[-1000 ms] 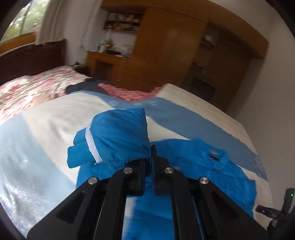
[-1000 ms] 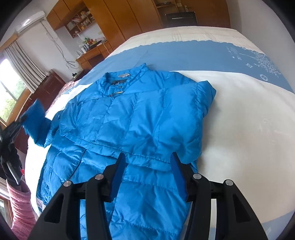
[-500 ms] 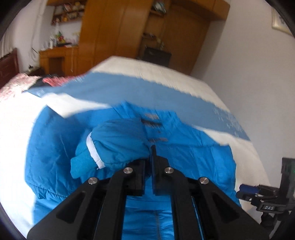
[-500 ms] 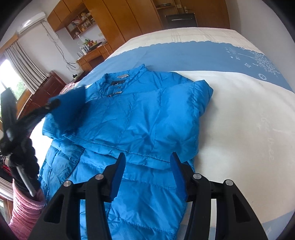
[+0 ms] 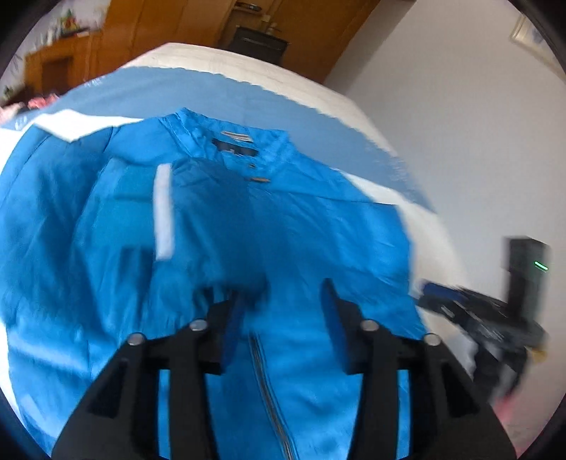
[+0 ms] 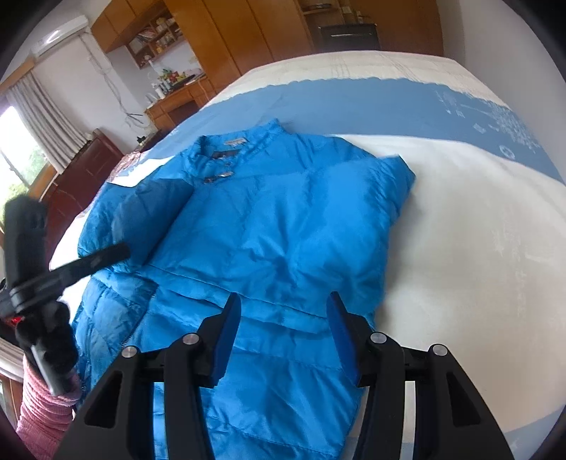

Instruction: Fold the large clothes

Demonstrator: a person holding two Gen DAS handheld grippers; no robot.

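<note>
A bright blue puffer jacket (image 6: 276, 233) lies front up on the bed, collar toward the far side, both sleeves folded across its chest. In the left wrist view the jacket (image 5: 300, 230) fills the frame, and the left sleeve with its white cuff band (image 5: 163, 212) rests on the chest. My left gripper (image 5: 281, 304) is open and empty above the jacket's middle, over the zipper. It also shows in the right wrist view (image 6: 88, 263) at the left. My right gripper (image 6: 283, 311) is open and empty above the jacket's lower right part.
The bed cover (image 6: 477, 247) is white with a wide blue band (image 6: 389, 102). Wooden wardrobes (image 6: 254, 32) and a desk (image 6: 177, 102) stand beyond the bed. A white wall (image 5: 460, 124) is on the right. The other gripper's black body (image 5: 495, 318) shows at the right edge.
My left gripper carried the sleeve over the chest, opened and let it go. The sleeve now lies on the jacket. The right gripper has stayed open and nearly still.
</note>
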